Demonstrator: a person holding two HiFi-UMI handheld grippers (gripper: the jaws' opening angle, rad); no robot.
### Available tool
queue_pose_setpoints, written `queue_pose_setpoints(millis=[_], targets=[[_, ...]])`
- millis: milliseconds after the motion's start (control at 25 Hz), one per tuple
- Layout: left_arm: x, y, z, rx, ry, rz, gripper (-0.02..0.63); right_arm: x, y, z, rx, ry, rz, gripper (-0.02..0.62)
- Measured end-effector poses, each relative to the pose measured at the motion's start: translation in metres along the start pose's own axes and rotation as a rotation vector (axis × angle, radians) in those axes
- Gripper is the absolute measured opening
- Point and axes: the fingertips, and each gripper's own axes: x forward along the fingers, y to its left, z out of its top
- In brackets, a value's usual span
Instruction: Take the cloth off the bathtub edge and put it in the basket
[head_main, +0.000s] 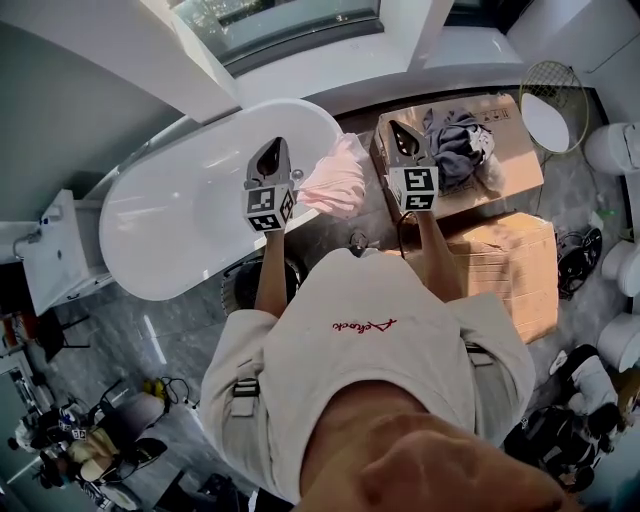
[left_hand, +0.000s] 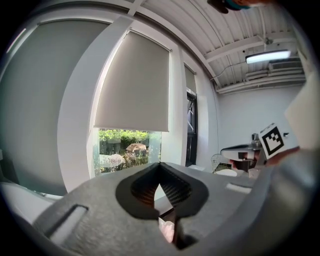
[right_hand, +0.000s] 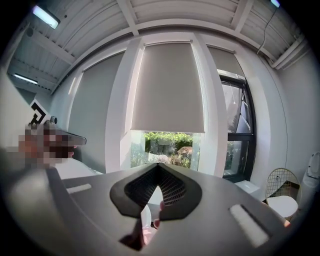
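Both pairs of jaws are closed with nothing in them: the left gripper (head_main: 272, 150) hangs over the bathtub (head_main: 185, 215) and the right gripper (head_main: 398, 132) over the cardboard box (head_main: 520, 165) of dark clothes. The pink cloth (head_main: 335, 182) lies between them, draped over the rim at the tub's right end. It is not yet touched, so I judge the step in hand to be the reach. I would open one pair of jaws before coming in, drop onto the bunched crest sitting on the rim, and bite deep enough to catch several folds, then lift straight up so the hanging part clears the edge. The wire basket (head_main: 553, 95) beyond the box looks like the target. The cloth is crumpled, but its longer run seems to cross the rim, one end toward the box, the other trailing down the tub's outer side toward me
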Motion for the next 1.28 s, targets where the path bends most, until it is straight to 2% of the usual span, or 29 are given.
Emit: queue_pose_setpoints(millis=[240, 640, 840, 1280], targets=[[0.030, 0.006, -0.002, 0.001, 0.028, 0.038, 0.000, 0.037, -0.018, 0.000, 0.008, 0.001, 0.040, 0.006], [0.046, 0.023, -0.033, -0.011, 0.105, 0.080, 0.000, 0.069, -0.020, -0.019, 0.017, 0.042, 0.089, 0.006], [0.052, 0.031, -0.039, -0.021, 0.113, 0.075, 0.000, 0.077, -0.015, -0.026, 0.022, 0.058, 0.093, 0.006], [0.053, 0.050, -0.093, -0.048, 0.196, 0.010, 0.000, 0.080, 0.010, -0.064, 0.015, 0.138, 0.066, 0.006]])
